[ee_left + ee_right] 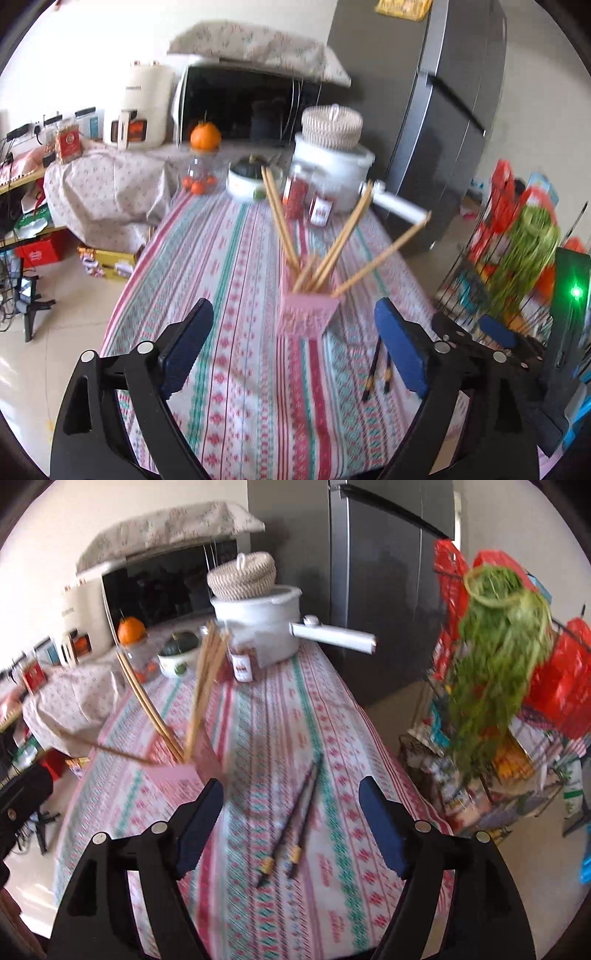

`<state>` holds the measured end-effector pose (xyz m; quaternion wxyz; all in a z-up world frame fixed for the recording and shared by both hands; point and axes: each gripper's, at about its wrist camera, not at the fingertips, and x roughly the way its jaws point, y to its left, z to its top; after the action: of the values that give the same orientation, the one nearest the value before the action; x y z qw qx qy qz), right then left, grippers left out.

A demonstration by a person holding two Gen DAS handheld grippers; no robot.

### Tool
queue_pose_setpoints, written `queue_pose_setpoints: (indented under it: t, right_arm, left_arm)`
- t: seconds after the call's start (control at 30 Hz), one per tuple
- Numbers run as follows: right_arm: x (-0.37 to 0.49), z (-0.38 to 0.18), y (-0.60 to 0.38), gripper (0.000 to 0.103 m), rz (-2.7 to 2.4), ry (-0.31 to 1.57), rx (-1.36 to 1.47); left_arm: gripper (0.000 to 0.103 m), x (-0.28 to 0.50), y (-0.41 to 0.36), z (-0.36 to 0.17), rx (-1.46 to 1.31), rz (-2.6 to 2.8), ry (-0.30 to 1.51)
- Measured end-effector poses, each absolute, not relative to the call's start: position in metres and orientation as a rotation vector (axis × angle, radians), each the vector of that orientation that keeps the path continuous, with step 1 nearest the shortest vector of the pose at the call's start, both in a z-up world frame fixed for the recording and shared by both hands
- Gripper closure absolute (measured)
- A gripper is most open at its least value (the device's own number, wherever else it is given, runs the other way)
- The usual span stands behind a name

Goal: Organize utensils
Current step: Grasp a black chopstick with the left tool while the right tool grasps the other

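Note:
A pink utensil holder [308,314] stands on the striped tablecloth, with several light wooden chopsticks [325,254] fanned out of it. It also shows in the right wrist view [181,775] at the left. Two dark chopsticks [295,823] with yellow bands lie flat on the cloth; in the left wrist view the dark chopsticks [376,373] sit beside the right finger. My left gripper [293,354] is open and empty, just short of the holder. My right gripper [291,830] is open and empty above the dark chopsticks. In the left wrist view the right gripper [472,336] is at the right edge.
At the table's far end stand a white pot [332,166] with a woven lid, red jars [295,192], a bowl with a squash [251,177] and a jar of oranges [201,173]. A grey fridge [436,110] stands behind. A wire rack with greens [495,686] is right of the table.

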<state>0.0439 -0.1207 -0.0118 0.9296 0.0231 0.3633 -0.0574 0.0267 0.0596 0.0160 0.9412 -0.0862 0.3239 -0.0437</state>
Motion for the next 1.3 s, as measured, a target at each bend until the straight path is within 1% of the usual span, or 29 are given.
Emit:
queue_pose_setpoints:
  t: [0.07, 0.1, 0.13, 0.2, 0.3, 0.43, 0.47, 0.57, 0.63, 0.7, 0.8, 0.9, 0.97, 1.07, 1.13, 1.17, 1.2, 1.23, 1.3]
  right_arm:
    - [0.039, -0.025, -0.13, 0.026, -0.132, 0.778, 0.047]
    - [0.037, -0.029, -0.133, 0.022, -0.139, 0.789, 0.046]
    - [0.035, -0.034, -0.137, 0.02, -0.145, 0.802, 0.045]
    - [0.03, -0.045, -0.149, 0.015, -0.148, 0.831, 0.041]
    - [0.021, -0.062, -0.171, 0.008, -0.145, 0.891, 0.054]
    - [0.012, -0.094, -0.201, 0.008, -0.167, 1.017, 0.116]
    - [0.011, -0.102, -0.21, 0.008, -0.168, 1.059, 0.167]
    - [0.003, -0.111, -0.224, 0.008, -0.151, 1.094, 0.278]
    - [-0.001, -0.111, -0.228, 0.008, -0.171, 1.084, 0.285]
    - [-0.006, -0.103, -0.234, 0.008, -0.202, 1.032, 0.294]
    - [-0.015, -0.088, -0.242, 0.008, -0.256, 0.946, 0.298]
    - [-0.017, -0.078, -0.252, 0.008, -0.266, 0.91, 0.34]
    - [-0.014, -0.08, -0.253, 0.008, -0.264, 0.926, 0.347]
    - [-0.01, -0.086, -0.253, 0.008, -0.229, 0.967, 0.374]
    - [-0.007, -0.09, -0.249, 0.008, -0.206, 0.99, 0.369]
    - [-0.007, -0.091, -0.247, 0.008, -0.195, 0.996, 0.368]
    - [-0.007, -0.092, -0.245, 0.008, -0.186, 0.999, 0.37]
    - [-0.006, -0.093, -0.243, 0.008, -0.177, 1.002, 0.371]
    - [-0.004, -0.095, -0.241, 0.008, -0.159, 1.015, 0.374]
  left_arm:
    - [0.011, 0.025, 0.054, 0.006, -0.154, -0.075, 0.679]
    - [0.009, 0.024, 0.052, 0.003, -0.148, -0.074, 0.684]
    - [0.007, 0.023, 0.049, -0.002, -0.137, -0.074, 0.696]
    - [0.007, 0.024, 0.043, -0.011, -0.114, -0.077, 0.729]
    - [0.007, 0.029, 0.029, -0.036, -0.092, -0.102, 0.836]
    - [0.007, 0.039, 0.01, -0.067, -0.095, -0.162, 0.975]
    - [0.007, 0.041, 0.007, -0.073, -0.101, -0.174, 1.0]
    - [0.007, 0.048, -0.009, -0.089, -0.094, -0.188, 1.059]
    - [0.007, 0.05, -0.022, -0.095, -0.07, -0.209, 1.085]
    - [0.007, 0.054, -0.042, -0.096, -0.027, -0.263, 1.1]
    - [0.008, 0.068, -0.072, -0.09, 0.061, -0.314, 1.075]
    - [0.009, 0.098, -0.1, -0.08, 0.137, -0.346, 1.054]
    - [0.009, 0.132, -0.116, -0.077, 0.133, -0.382, 1.1]
    - [0.015, 0.177, -0.132, -0.083, 0.145, -0.362, 1.149]
    - [0.036, 0.205, -0.133, -0.094, 0.136, -0.328, 1.207]
    - [0.04, 0.215, -0.133, -0.1, 0.126, -0.321, 1.237]
    - [0.048, 0.223, -0.133, -0.107, 0.12, -0.312, 1.259]
    - [0.053, 0.232, -0.131, -0.114, 0.115, -0.291, 1.283]
    - [0.055, 0.24, -0.129, -0.122, 0.116, -0.272, 1.297]
